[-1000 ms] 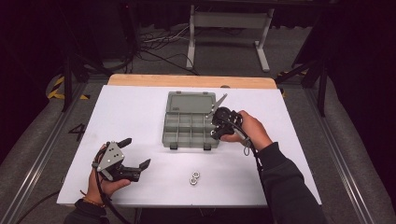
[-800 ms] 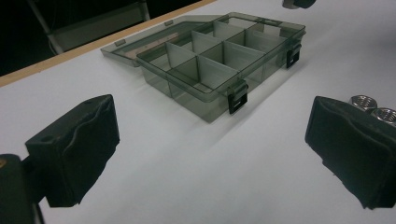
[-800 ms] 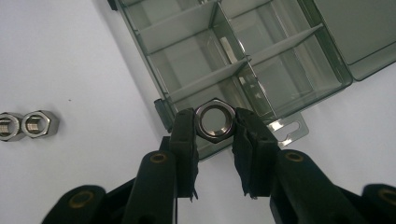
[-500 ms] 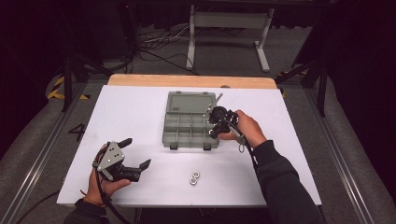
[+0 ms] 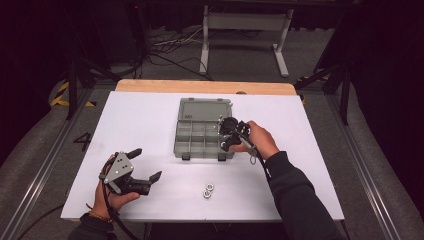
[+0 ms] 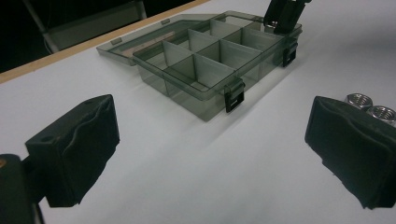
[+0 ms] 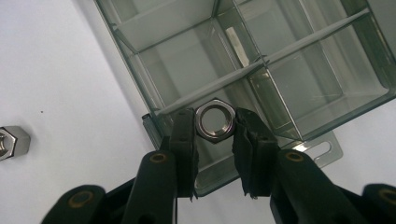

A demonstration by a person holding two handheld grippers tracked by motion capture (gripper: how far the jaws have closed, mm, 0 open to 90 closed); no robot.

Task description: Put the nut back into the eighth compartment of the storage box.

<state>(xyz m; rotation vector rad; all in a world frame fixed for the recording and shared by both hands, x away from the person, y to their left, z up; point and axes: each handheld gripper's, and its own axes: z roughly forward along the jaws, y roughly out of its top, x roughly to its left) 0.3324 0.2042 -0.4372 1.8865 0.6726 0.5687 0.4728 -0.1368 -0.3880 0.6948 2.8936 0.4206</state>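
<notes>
You have one hex nut (image 7: 214, 122) pinched in your right gripper (image 7: 214, 126), just above the near-right compartment of the open organiser box (image 5: 195, 137). You are at the placing step, I judge: lower, then release. Two more nuts (image 5: 207, 190) wait on the worktop (image 5: 140, 120). Your left gripper (image 5: 145, 165) rests near-left, jaws wide and empty.

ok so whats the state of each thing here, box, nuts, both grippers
organizer box: lid open and lying flat behind it, compartments look empty
held nut: clamped between the right gripper's pads, hanging over a corner compartment of the box
two loose nuts: lying side by side on the table, in front of the box
right gripper: shut on the held nut
left gripper: open, holding nothing, apart from the box
</notes>
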